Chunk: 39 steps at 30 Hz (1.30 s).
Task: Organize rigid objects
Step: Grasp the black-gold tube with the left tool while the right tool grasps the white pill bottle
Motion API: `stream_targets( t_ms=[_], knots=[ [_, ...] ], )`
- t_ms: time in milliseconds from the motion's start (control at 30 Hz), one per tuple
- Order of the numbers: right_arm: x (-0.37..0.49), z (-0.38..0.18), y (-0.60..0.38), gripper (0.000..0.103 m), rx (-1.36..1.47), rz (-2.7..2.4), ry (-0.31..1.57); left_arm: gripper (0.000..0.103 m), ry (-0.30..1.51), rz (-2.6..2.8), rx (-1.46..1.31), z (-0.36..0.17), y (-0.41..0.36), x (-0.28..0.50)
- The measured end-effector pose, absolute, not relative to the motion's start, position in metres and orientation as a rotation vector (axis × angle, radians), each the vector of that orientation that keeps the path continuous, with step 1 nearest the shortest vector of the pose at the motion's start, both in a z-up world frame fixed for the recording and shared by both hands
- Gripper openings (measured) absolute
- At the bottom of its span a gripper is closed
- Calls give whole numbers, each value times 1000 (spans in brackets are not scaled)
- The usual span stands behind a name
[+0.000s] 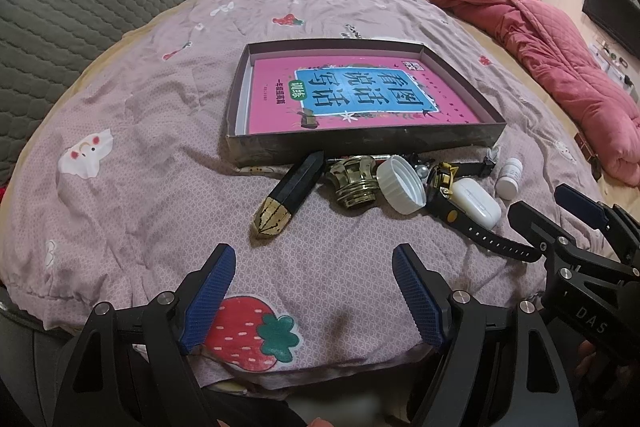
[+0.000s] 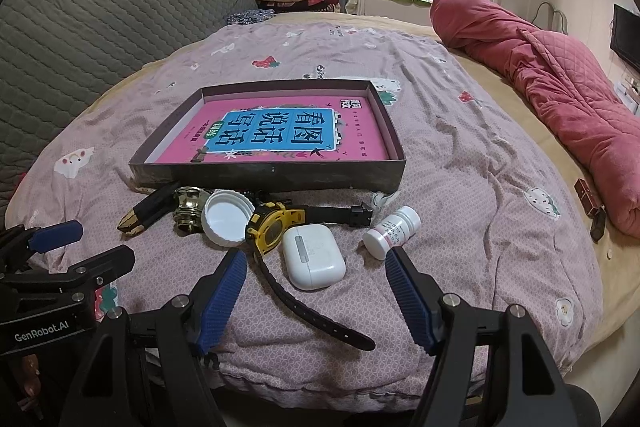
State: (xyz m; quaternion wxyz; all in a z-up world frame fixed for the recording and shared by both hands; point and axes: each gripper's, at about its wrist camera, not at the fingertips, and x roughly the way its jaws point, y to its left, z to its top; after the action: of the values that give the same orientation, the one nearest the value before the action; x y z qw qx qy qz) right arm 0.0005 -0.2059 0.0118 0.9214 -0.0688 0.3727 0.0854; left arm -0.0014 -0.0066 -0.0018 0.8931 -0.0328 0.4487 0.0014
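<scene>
While both our claws hover spread wide and empty above the mauve patterned bedspread (image 1: 140, 155), the left claw (image 1: 314, 291) faces a black-and-gold pen-nib-shaped case (image 1: 288, 199), and the right claw (image 2: 312, 291) flanks a white earbud case (image 2: 314, 255) beside a yellow-and-black wristwatch (image 2: 272, 227). Beyond lie a white screw cap (image 2: 226, 217), a brass crown-shaped fitting (image 1: 354, 183), a small white pill bottle (image 2: 392, 227), then a shallow dark cardboard tray (image 1: 360, 143) holding a pink book (image 1: 352, 95).

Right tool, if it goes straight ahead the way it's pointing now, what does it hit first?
Most likely the white earbud case, which lies just ahead between the open right tool's fingers, beside the watch. Depth is hard to judge through the fisheye.
</scene>
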Motion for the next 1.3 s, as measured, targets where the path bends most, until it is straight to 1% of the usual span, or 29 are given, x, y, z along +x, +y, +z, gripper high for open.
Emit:
stream_targets(
  t_ms=[633, 1300],
  knots=[
    [1, 12, -207, 71, -136, 172, 767, 81, 931, 6, -73, -2, -4, -1],
    [13, 12, -249, 71, -23, 94, 788, 82, 947, 22, -114, -15, 32, 14]
  ],
)
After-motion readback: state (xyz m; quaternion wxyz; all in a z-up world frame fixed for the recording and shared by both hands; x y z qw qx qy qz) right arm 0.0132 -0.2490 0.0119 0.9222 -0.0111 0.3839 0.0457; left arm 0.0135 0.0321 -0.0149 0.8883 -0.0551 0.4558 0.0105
